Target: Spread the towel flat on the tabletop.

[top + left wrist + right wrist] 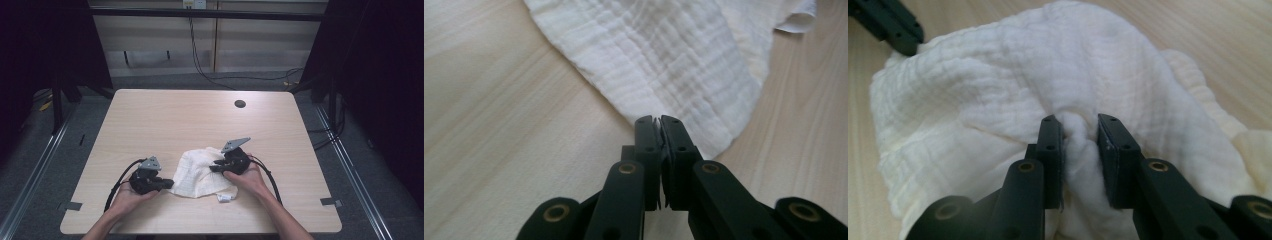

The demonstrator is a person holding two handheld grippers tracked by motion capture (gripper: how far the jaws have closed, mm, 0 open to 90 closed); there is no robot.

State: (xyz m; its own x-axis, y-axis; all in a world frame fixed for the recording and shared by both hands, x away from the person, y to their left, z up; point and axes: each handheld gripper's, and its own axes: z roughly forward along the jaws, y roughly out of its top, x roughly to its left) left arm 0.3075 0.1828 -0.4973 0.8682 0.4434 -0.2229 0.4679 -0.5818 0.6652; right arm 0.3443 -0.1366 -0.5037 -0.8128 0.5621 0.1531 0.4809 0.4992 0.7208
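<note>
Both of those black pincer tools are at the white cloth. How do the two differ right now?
The left gripper has its fingers pressed together on the cloth's thin corner tip; the right gripper has its fingers apart with a thick bunched fold between them. The left works at the cloth's edge, the right on top of its middle. Both are black, hand-held, and grip the same cloth.

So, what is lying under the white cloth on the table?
Around the white cloth there is bare wooden table, and a small tag pokes out at its near edge. Whatever lies beneath its bunched folds is covered and cannot be seen.
</note>
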